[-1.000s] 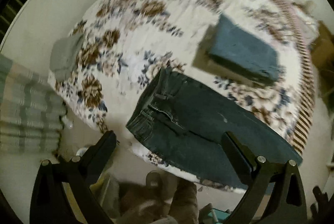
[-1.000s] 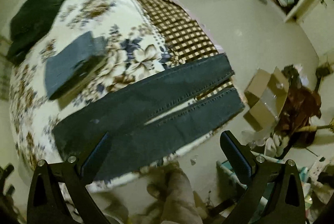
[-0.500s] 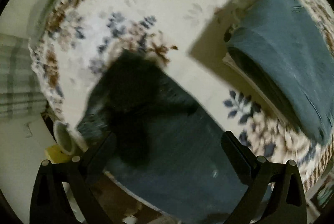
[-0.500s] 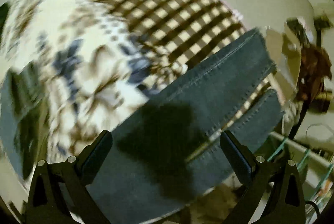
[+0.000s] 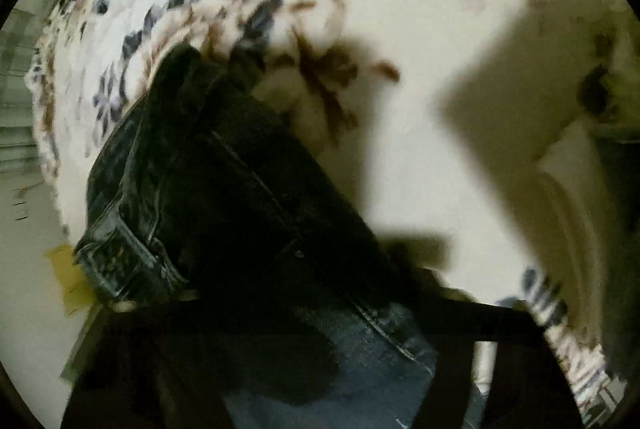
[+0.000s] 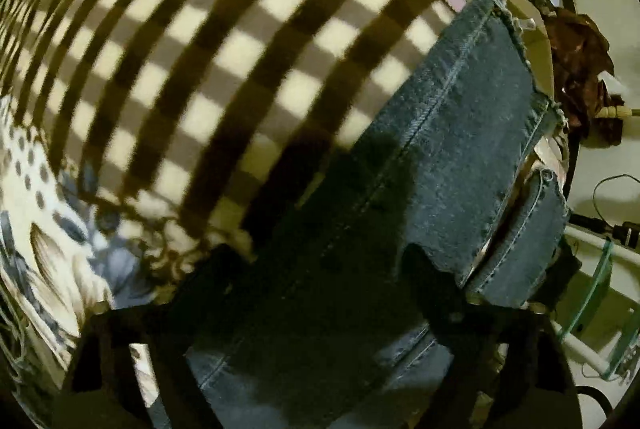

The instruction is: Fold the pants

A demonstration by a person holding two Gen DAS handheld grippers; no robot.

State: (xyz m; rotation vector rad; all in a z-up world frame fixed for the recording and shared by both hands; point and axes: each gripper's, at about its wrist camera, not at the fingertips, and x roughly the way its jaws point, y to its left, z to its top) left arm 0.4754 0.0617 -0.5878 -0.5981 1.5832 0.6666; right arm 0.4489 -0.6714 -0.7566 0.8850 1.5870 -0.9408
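Jeans [image 5: 248, 197]: we see them flat on the bed [image 5: 400, 9].
Left gripper [image 5: 320, 369]: closing at the waistband.
Right gripper [image 6: 320, 341]: fingers closing over a leg; grip unclear.
Next: we judge a firm pinch, then lift.

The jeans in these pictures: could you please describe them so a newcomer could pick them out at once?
Start from the bed, whose cover is cream with blue and brown flowers and turns to brown checks at one end. Along its near edge lie the jeans, spread flat. They are the only dark denim here, with a stitched waistband and frayed hems.
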